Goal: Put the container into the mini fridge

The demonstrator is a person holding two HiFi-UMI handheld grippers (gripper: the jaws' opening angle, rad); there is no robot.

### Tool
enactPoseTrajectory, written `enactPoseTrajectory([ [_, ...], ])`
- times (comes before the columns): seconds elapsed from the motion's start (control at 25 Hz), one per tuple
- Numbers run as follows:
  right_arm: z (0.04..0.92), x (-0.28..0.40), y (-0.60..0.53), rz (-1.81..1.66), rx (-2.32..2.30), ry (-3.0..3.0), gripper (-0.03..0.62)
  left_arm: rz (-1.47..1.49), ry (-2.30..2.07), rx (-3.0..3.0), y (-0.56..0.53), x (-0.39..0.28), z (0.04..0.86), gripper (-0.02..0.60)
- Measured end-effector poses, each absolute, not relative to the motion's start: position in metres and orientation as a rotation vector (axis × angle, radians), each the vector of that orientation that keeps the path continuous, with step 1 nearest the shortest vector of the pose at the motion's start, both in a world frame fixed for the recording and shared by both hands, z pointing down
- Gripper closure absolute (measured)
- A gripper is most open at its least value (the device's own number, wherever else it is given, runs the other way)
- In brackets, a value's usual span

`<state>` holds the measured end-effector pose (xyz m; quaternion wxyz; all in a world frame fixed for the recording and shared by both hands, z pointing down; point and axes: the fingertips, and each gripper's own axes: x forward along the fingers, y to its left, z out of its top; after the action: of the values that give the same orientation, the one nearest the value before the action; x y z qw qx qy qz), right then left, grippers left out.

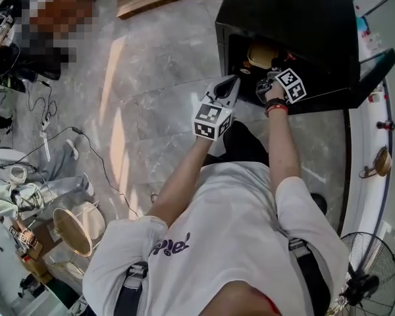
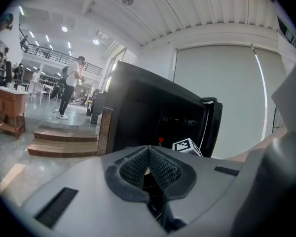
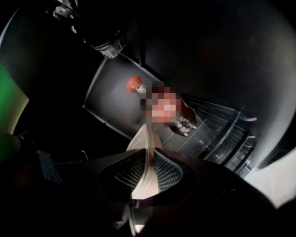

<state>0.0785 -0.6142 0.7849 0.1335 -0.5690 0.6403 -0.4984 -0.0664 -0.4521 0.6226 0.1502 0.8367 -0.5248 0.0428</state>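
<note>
The black mini fridge (image 1: 296, 25) stands open on the floor, its door (image 1: 372, 71) swung to the right. My right gripper (image 1: 268, 79) reaches into the opening and is shut on the thin pale rim of the container (image 3: 147, 144). In the head view the container (image 1: 259, 55) shows as a tan round shape just inside the fridge. Beyond it, on the fridge shelf, lies a bottle with a red cap (image 3: 134, 84). My left gripper (image 1: 232, 83) hangs outside the opening to the left, shut with nothing between its pads (image 2: 160, 169). The fridge (image 2: 143, 112) fills that gripper's view.
Wooden steps (image 2: 64, 139) lie left of the fridge, with people standing far behind. Cables (image 1: 46, 117) and clutter line the left side of the grey stone floor. A round wooden-rimmed basket (image 1: 72, 229) sits at lower left, a fan (image 1: 368, 275) at lower right.
</note>
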Motion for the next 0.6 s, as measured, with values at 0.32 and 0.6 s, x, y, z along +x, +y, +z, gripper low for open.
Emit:
enactPoseTrajectory([
  [0.32, 0.801, 0.071, -0.636, -1.422, -1.631, 1.867, 0.533, 0.123, -1.533, 2.463, -0.462, -0.070, 0.628, 0.561],
  [0.6, 0.820, 0.073, -0.645, -1.423, -1.624, 1.849, 0.533, 0.056, -1.569, 2.521, -0.468, -0.071, 0.625, 0.561],
])
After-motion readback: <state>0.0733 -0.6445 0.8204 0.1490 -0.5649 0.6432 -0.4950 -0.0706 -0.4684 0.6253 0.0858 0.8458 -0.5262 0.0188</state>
